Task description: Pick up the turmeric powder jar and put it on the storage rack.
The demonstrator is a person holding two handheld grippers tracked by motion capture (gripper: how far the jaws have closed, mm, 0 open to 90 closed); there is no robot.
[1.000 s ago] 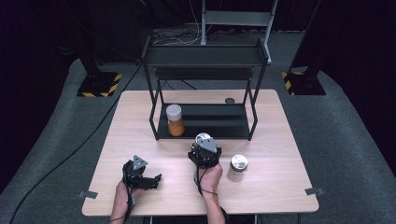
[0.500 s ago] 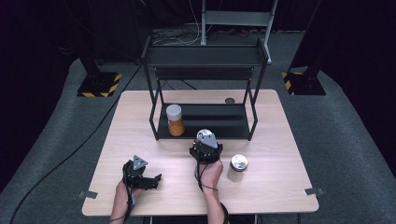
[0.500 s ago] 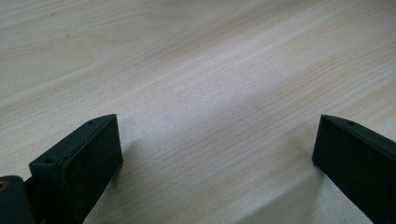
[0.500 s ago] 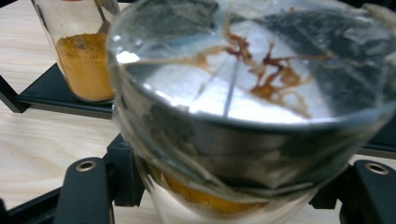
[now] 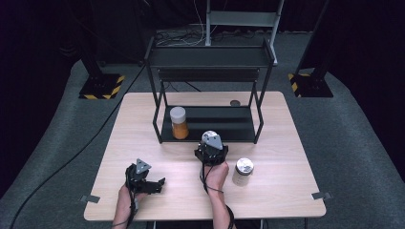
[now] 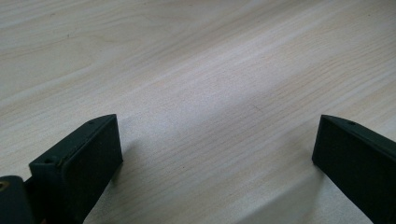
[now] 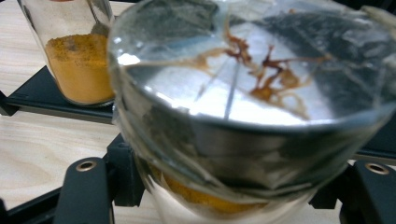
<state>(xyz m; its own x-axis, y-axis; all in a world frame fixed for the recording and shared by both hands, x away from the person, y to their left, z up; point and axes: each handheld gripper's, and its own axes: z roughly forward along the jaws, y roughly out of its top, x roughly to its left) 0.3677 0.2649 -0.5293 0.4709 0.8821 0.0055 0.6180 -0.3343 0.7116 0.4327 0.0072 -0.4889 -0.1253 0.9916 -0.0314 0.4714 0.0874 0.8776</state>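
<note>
My right gripper (image 5: 210,149) is shut on a glass jar (image 7: 243,93) with a shiny metal lid and orange powder inside; it hovers just in front of the black shelf rack (image 5: 210,71). In the right gripper view the jar sits between both jaws, its lid tipped toward the camera. A second jar of orange powder (image 5: 179,123) with a white cap stands on the rack's lower tier (image 5: 224,125), seen close as the powder jar (image 7: 77,60). My left gripper (image 5: 149,183) rests open on the wooden table (image 5: 286,143), nothing between its fingers (image 6: 79,158).
Another jar with a metal lid (image 5: 243,171) stands on the table just right of my right hand. A small dark round object (image 5: 235,103) lies behind the rack. The rack's upper tier overhangs the lower one. Grey floor surrounds the table.
My right gripper has edged slightly toward the rack with the jar in it. The left gripper has stayed put.
</note>
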